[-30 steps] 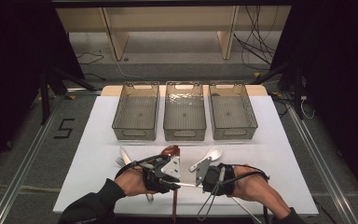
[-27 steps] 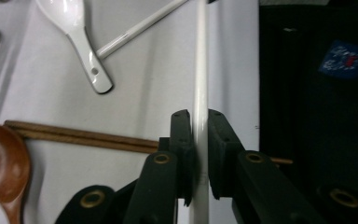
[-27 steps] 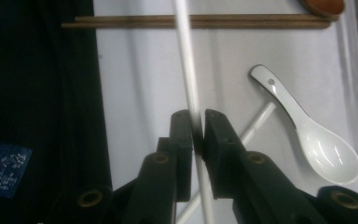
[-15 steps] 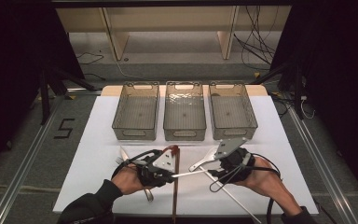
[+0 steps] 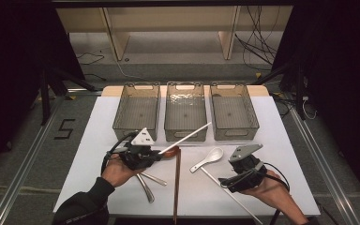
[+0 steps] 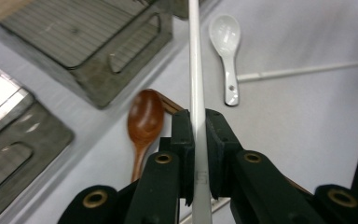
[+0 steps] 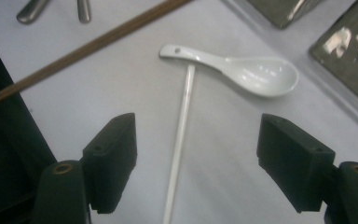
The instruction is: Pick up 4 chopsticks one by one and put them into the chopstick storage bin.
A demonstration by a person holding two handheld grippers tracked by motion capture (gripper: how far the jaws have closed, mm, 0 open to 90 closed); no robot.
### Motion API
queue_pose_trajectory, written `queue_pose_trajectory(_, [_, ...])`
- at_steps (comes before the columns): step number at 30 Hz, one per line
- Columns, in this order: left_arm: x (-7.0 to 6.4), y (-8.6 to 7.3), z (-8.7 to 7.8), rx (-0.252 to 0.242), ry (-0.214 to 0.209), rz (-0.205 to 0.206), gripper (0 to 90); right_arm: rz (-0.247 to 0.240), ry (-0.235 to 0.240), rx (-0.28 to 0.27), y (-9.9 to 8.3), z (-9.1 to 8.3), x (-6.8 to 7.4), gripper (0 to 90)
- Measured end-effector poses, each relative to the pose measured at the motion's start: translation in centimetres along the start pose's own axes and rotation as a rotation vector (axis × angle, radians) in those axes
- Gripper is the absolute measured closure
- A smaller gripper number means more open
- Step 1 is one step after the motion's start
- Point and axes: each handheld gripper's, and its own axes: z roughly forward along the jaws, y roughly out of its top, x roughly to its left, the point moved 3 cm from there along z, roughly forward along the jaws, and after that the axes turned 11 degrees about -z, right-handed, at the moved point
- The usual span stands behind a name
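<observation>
My left gripper (image 5: 161, 153) is shut on a white chopstick (image 5: 187, 136), (image 6: 195, 79) held above the table, its far end reaching the front rim of the middle bin (image 5: 184, 132). A second white chopstick (image 5: 225, 190), (image 7: 179, 140) lies on the table, one end touching the handle of a white ceramic spoon (image 5: 211, 157), (image 7: 256, 72). Over that lying chopstick my right gripper (image 5: 232, 176), (image 7: 198, 158) stands open, jaws wide on either side of it. Below the left gripper lies a wooden spoon (image 6: 144, 119).
Three empty grey bins stand in a row at the back, left (image 5: 137, 112) and right (image 5: 234, 117) flanking the middle one. Brown chopsticks (image 5: 176, 187), (image 7: 88, 44) lie down the table's centre. Metal cutlery (image 5: 146, 183) rests at the front left.
The two grippers, close together at the centre a second ago, have parted. The left one rose toward the bins with a white chopstick; the right one moved right and back.
</observation>
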Motion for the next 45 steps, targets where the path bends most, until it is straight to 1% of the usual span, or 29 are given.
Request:
queue_pose_trajectory(2, [0.6, 0.1, -0.3, -0.016, 0.016, -0.029, 82.8, 0.013, -0.002, 0.018, -0.5, 0.1, 0.0, 27.3])
queue_pose_trajectory(4, [1.3, 0.2, -0.6, -0.021, 0.034, -0.050, 82.8, 0.016, -0.001, 0.030, -1.0, 0.2, -0.1, 26.7])
queue_pose_trajectory(6, [2.1, 0.4, -0.9, -0.036, 0.044, -0.082, 82.8, 0.027, -0.001, 0.043, -1.4, 0.3, -0.1, 25.8])
queue_pose_trajectory(7, [2.5, 0.4, -1.1, -0.044, 0.049, -0.100, 82.8, 0.043, -0.009, 0.045, -1.6, 0.3, -0.1, 25.3])
queue_pose_trajectory(9, [3.3, 0.6, -1.5, -0.058, 0.066, -0.122, 82.8, 0.035, -0.002, 0.050, -1.8, 0.3, -0.2, 25.2])
queue_pose_trajectory(13, [4.9, 1.3, -2.3, -0.088, 0.102, -0.170, 82.8, 0.053, -0.004, 0.057, -2.1, 0.5, -0.1, 25.2])
queue_pose_trajectory(16, [6.1, 1.8, -2.5, -0.102, 0.131, -0.205, 82.8, 0.049, 0.006, 0.083, -2.3, 0.7, 0.0, 25.6])
queue_pose_trajectory(18, [7.0, 2.1, -2.5, -0.099, 0.159, -0.220, 82.8, 0.049, 0.012, 0.092, -2.4, 0.8, 0.0, 25.7])
queue_pose_trajectory(20, [7.9, 2.2, -2.4, -0.097, 0.184, -0.245, 82.7, 0.044, 0.016, 0.098, -2.5, 0.8, 0.0, 25.7])
queue_pose_trajectory(21, [8.5, 2.3, -2.4, -0.091, 0.192, -0.255, 82.7, 0.052, 0.016, 0.100, -2.6, 0.8, 0.0, 25.6])
queue_pose_trajectory(26, [10.7, 2.4, -1.7, -0.091, 0.225, -0.322, 82.8, 0.052, 0.020, 0.110, -2.6, 0.9, 0.1, 25.6])
queue_pose_trajectory(31, [12.7, 2.6, -1.2, -0.080, 0.257, -0.363, 82.8, 0.053, 0.025, 0.111, -2.6, 0.9, 0.1, 25.6])
queue_pose_trajectory(38, [14.8, 2.8, -0.4, -0.046, 0.289, -0.404, 82.7, 0.052, 0.027, 0.111, -2.6, 0.9, 0.1, 25.8])
queue_pose_trajectory(45, [15.9, 2.9, 0.1, -0.040, 0.306, -0.438, 82.7, 0.052, 0.030, 0.111, -2.6, 0.9, 0.1, 25.9])
